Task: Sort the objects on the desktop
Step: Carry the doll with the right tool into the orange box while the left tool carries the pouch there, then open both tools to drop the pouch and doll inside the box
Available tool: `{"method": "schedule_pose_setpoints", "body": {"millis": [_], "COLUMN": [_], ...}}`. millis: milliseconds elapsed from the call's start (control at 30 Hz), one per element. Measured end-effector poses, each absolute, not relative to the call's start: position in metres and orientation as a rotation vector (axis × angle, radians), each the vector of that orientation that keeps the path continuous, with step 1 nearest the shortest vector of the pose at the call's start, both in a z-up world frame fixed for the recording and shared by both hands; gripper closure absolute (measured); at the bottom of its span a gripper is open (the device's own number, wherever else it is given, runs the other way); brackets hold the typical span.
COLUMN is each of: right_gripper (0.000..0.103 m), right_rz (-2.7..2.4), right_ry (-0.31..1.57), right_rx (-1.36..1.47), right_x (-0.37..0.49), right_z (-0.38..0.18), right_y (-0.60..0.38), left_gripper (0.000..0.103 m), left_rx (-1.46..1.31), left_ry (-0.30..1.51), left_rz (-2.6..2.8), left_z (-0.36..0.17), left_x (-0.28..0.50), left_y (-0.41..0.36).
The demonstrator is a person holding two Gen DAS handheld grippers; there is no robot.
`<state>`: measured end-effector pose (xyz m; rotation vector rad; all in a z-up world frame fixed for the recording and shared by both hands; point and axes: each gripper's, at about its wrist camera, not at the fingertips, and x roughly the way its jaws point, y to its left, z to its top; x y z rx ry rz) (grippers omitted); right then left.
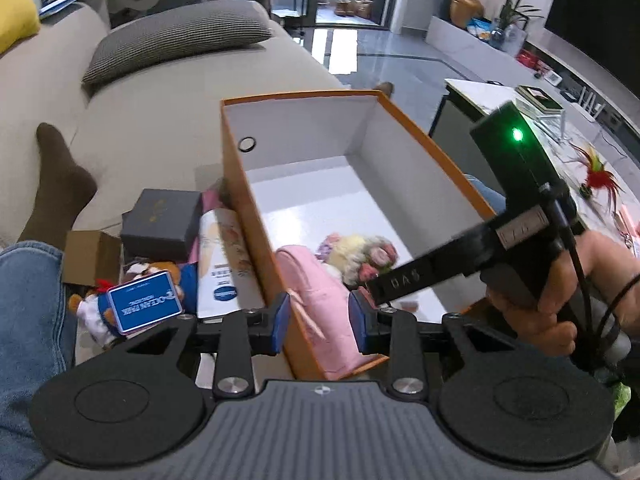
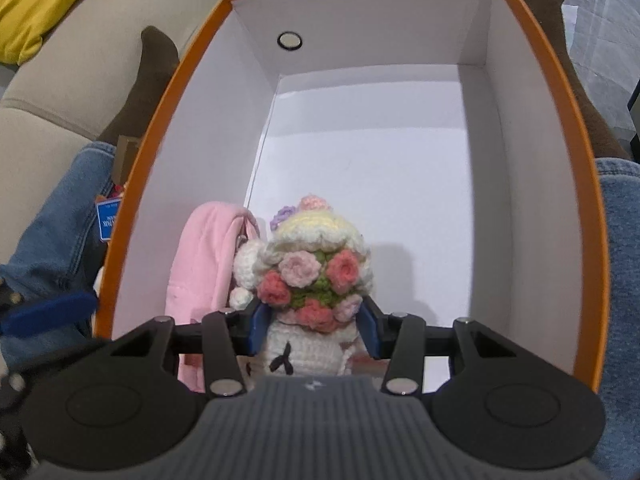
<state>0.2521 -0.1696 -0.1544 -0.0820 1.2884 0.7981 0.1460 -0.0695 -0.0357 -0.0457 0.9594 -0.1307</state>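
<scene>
An orange box (image 1: 240,204) with white inside walls (image 2: 380,20) rests between a person's legs. A pink plush pouch (image 1: 316,284) (image 2: 204,256) leans against its near left wall. Beside the pouch is a crocheted doll with a flower bouquet (image 2: 312,276) (image 1: 360,254). My right gripper (image 2: 315,328) is shut on the doll and holds it low inside the box; its black body (image 1: 378,288) reaches in from the right. My left gripper (image 1: 320,320) is open above the box's near corner, over the pouch. Its blue pads (image 1: 282,320) touch nothing.
Left of the box lie a blue card box (image 1: 146,302) on a plush toy (image 1: 92,312), a white bottle (image 1: 218,264), a dark grey box (image 1: 164,220) and cardboard (image 1: 88,256). Jeans-clad legs with brown socks (image 1: 60,184) flank the box on a beige sofa (image 1: 160,112).
</scene>
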Motion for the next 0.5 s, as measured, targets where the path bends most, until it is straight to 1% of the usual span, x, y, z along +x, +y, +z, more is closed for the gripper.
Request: {"method": "schedule_pose_setpoints", "body": {"millis": [167, 233, 267, 500], "right_gripper": [0.053, 0.053, 0.053, 0.048], "right_rz": [0.795, 0.788, 0.782, 0.754], "right_ry": [1.288, 1.275, 1.278, 1.292], "right_rx": [-0.144, -0.166, -0.164, -0.129], "right_x": [0.242, 0.239, 0.24, 0.244], "right_z": [-0.162, -0.16, -0.159, -0.155], "right_y": [-0.156, -0.153, -0.153, -0.159], "left_gripper": [0.066, 0.057, 0.051, 0.051], "left_rx": [-0.125, -0.14, -0.146, -0.193], "left_ry": [1.028, 1.04, 1.04, 1.074], "left_rz": [-0.141, -0.146, -0.147, -0.144], "left_z": [-0.05, -0.055, -0.057, -0.073], "left_x": [0.153, 0.155, 0.156, 0.162], "left_y": [-0.059, -0.059, -0.058, -0.052]}}
